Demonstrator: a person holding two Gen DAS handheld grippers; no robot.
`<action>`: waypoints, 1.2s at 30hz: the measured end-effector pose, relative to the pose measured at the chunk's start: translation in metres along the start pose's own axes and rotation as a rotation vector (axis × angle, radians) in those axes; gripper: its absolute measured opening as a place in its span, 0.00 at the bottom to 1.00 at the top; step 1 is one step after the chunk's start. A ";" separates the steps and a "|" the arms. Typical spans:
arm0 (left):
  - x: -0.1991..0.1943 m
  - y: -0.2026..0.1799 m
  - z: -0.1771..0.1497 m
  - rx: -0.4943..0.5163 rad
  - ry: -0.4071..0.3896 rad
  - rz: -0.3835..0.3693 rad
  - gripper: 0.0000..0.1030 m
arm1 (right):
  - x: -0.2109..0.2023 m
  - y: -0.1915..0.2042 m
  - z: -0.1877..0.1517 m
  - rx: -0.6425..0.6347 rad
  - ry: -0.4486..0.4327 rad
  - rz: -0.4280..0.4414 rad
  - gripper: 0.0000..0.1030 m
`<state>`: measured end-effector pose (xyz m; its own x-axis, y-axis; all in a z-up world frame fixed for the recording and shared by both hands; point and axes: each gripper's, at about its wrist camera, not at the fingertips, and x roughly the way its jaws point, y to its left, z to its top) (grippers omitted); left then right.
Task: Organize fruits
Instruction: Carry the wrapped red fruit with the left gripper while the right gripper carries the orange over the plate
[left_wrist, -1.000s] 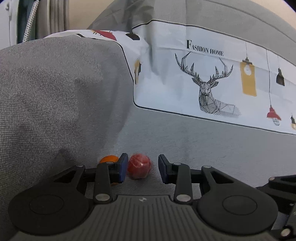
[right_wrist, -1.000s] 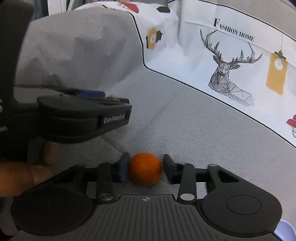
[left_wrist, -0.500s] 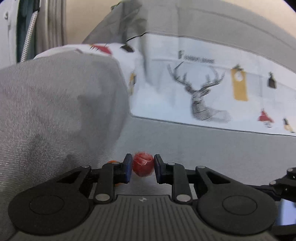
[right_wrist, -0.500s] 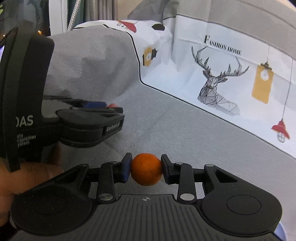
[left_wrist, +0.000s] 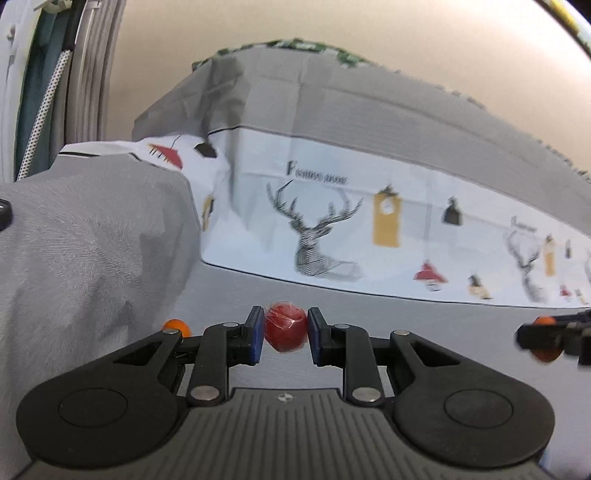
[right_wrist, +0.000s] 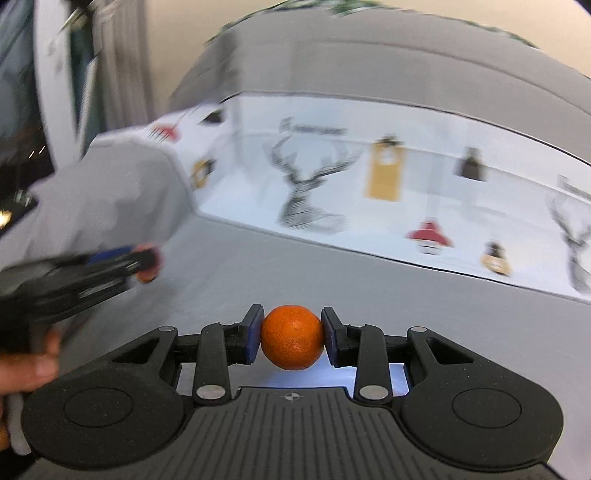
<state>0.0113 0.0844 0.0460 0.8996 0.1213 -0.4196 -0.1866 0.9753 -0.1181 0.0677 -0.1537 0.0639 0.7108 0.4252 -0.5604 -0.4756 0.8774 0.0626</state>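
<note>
Orange fruit (left_wrist: 176, 326) beside grey armrest (left_wrist: 92, 240)

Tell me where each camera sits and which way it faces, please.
Left wrist: on the left gripper, looking forward past a red fruit to the grey sofa.
Right wrist: on the right gripper, looking past an orange; a hand shows at left.
Both views share the deer-print cloth.
</note>
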 end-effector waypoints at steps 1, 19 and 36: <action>-0.007 -0.003 -0.001 -0.004 -0.003 -0.015 0.26 | -0.011 -0.012 -0.002 0.018 -0.009 -0.016 0.34; -0.043 -0.114 -0.066 0.336 0.122 -0.434 0.26 | -0.039 -0.076 -0.094 -0.030 0.169 -0.065 0.34; -0.027 -0.128 -0.084 0.405 0.156 -0.473 0.26 | -0.019 -0.066 -0.096 -0.122 0.176 -0.044 0.34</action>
<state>-0.0221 -0.0595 -0.0029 0.7748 -0.3375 -0.5346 0.4073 0.9132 0.0139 0.0351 -0.2409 -0.0090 0.6360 0.3321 -0.6966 -0.5124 0.8567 -0.0594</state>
